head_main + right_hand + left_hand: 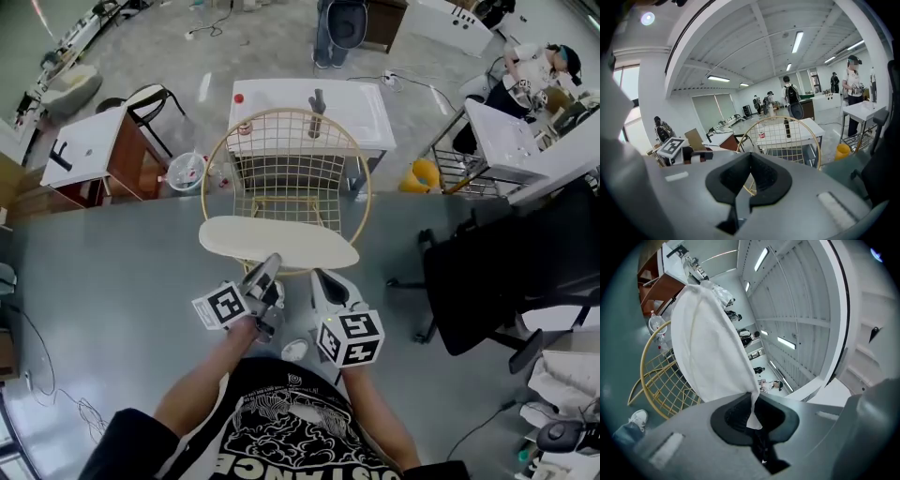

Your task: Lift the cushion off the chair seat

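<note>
Cushion looks cream, flat, oval, edge apparently pinched by left claw.

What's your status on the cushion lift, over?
Left gripper shut on cushion edge. Right gripper shut, empty. Cushion held up over the wire chair. Nothing in the way.

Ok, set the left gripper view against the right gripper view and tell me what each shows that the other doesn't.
Only the left gripper view: the white cushion pinched in the left gripper, and a shoe on the floor. Only the right gripper view: the right gripper shut on nothing, and a white table with a dark bottle. Both: the gold wire chair.
</note>
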Demonstrator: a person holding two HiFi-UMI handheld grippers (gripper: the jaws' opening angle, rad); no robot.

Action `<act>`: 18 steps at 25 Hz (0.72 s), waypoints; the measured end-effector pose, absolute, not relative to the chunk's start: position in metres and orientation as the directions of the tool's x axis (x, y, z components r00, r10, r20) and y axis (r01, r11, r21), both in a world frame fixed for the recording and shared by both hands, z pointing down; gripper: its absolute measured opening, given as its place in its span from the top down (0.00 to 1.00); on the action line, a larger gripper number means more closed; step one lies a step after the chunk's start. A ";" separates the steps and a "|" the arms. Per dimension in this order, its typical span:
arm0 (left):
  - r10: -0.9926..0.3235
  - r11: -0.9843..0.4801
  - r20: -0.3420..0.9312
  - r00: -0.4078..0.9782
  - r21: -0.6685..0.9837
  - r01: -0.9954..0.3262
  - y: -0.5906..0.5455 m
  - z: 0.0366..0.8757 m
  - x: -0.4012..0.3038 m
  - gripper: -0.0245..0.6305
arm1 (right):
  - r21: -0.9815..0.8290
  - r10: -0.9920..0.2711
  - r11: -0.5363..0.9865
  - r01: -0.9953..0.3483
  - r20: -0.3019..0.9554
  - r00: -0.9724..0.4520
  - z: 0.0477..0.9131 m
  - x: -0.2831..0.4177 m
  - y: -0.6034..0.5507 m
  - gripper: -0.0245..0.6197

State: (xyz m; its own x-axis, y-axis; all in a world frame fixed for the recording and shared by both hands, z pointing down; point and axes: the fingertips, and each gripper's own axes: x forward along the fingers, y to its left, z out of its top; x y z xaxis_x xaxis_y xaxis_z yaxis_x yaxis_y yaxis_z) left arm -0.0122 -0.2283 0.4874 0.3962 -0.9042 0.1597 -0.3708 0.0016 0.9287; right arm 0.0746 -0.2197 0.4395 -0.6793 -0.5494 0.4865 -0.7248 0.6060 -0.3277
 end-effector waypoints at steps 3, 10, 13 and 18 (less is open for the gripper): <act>-0.905 -0.015 0.147 0.400 0.927 -0.376 -0.216 0.463 -0.004 0.93 | -0.323 -0.574 0.612 -0.722 0.446 -0.687 0.419 0.080 -0.211 0.96; -0.926 -0.057 0.103 0.363 0.912 -0.406 -0.198 0.411 0.004 0.93 | -0.306 -0.605 0.641 -0.704 0.364 -0.708 0.383 0.087 -0.202 0.96; -0.935 -0.087 0.069 0.349 0.907 -0.411 -0.196 0.393 0.006 0.93 | -0.290 -0.605 0.659 -0.694 0.344 -0.718 0.372 0.088 -0.198 0.96; -0.944 -0.094 0.054 0.326 0.902 -0.421 -0.195 0.385 0.005 0.93 | -0.243 -0.601 0.674 -0.698 0.370 -0.709 0.371 0.089 -0.194 0.96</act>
State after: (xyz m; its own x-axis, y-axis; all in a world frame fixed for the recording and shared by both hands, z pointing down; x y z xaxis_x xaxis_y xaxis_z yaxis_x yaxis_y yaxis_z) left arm 0.0047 -0.1954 0.3847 0.3264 -0.9437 0.0537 -0.4210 -0.0943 0.9021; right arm 0.0889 -0.1938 0.3712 -0.7090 -0.6007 0.3696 -0.6977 0.6738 -0.2432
